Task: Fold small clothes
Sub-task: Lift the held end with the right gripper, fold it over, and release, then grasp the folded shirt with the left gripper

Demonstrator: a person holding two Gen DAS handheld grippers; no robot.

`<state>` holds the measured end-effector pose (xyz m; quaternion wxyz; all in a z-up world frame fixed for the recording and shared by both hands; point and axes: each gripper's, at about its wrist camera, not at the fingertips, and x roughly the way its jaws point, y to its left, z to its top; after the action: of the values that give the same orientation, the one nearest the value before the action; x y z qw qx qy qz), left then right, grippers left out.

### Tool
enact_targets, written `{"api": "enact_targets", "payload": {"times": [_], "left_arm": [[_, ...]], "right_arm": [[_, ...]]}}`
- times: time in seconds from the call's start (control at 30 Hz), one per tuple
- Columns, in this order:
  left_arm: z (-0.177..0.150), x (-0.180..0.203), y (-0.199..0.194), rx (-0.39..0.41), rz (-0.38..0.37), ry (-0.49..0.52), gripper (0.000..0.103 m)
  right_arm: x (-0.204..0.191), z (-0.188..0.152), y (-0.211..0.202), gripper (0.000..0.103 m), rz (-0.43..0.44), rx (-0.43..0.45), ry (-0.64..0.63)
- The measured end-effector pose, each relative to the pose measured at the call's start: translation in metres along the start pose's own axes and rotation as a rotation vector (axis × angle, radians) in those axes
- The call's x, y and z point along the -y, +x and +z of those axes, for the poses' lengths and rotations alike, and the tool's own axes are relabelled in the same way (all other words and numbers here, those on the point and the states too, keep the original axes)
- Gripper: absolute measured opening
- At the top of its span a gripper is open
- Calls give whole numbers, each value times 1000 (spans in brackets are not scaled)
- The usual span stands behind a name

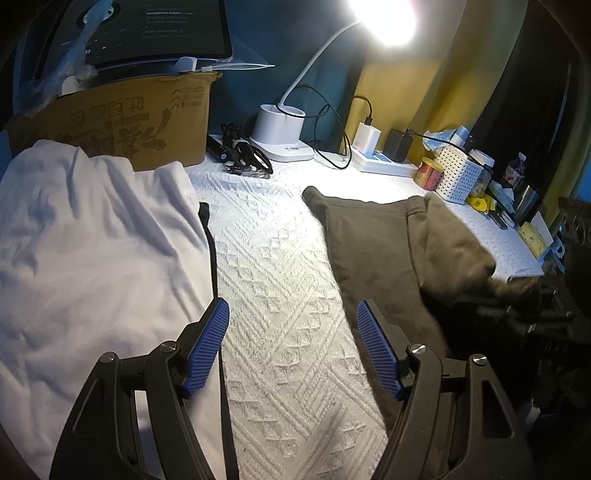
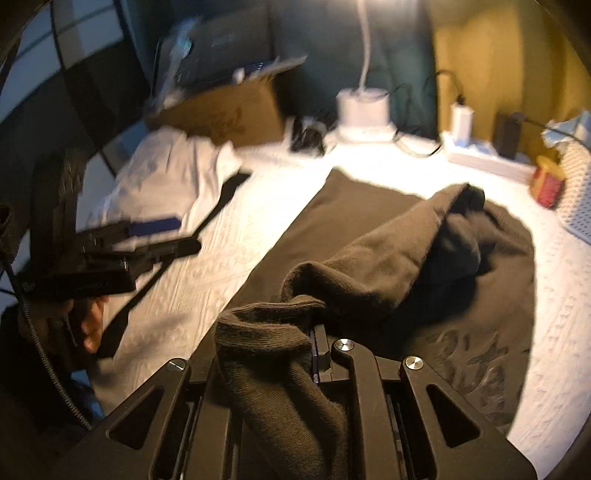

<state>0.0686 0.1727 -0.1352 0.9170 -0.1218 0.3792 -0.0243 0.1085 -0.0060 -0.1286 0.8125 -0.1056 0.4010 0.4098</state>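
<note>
A dark olive garment lies on the white textured cloth, partly folded over itself. My right gripper is shut on a bunched edge of it, and the fabric drapes over the jaws and hides the pads. A white garment lies spread at the left, with a dark strip along its edge. My left gripper hangs open above the bare cloth between the two garments, its blue pads holding nothing.
At the back stand a cardboard box with a tablet on top, a lamp base, coiled cables and a power strip. A red can and a white perforated basket sit at the right.
</note>
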Motion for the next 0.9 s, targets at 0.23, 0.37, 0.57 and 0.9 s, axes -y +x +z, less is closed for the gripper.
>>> {"api": "enact_targets", "payload": {"times": [0.23, 0.37, 0.57, 0.9], "left_arm": [[1, 3, -6, -5, 28, 9, 72], [7, 12, -10, 2, 44, 37, 72], [25, 40, -10, 12, 38, 103, 72], [64, 121, 15, -11, -45, 258, 72]], "right_arm": [[-26, -14, 5, 45, 68, -43, -43], [-39, -21, -14, 58, 101, -3, -95], [-33, -26, -53, 59, 123, 88, -117], [53, -40, -103, 59, 16, 192, 23]]}}
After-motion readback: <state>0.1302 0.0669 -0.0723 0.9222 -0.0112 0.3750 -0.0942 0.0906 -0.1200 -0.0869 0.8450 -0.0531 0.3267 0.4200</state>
